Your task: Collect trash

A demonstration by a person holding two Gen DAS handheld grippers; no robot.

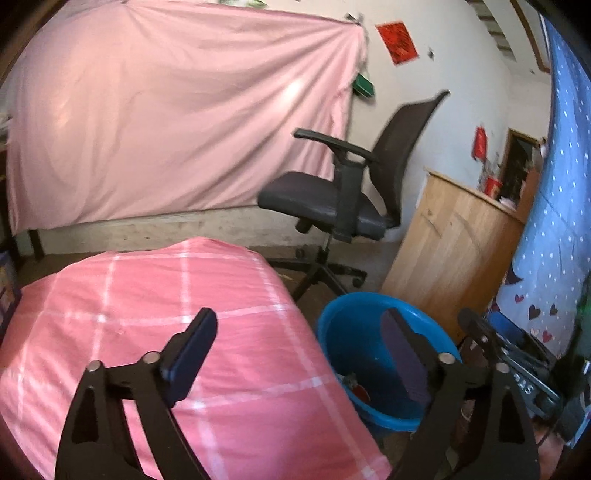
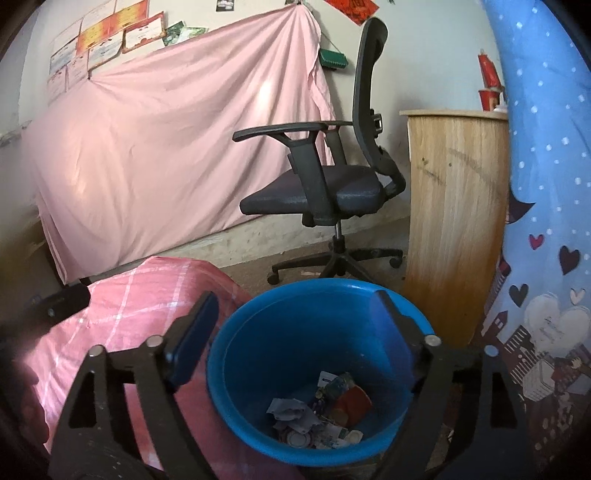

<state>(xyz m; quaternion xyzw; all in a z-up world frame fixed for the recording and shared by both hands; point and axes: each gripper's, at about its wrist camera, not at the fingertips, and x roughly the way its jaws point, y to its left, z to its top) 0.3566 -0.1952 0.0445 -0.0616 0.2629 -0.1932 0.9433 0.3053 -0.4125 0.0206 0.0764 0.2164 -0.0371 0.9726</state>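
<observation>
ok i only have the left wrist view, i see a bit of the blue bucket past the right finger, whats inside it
Observer: The right wrist view looks straight into the blue bucket; crumpled paper and wrappers lie at the bottom.
Operator: is the right gripper holding anything
Observer: No, the right gripper is open, nothing between its fingers.
Operator: anything above the pink sheet on the wall
Observer: Yes, a cluster of certificates hangs at the upper left of the pink sheet.
</observation>
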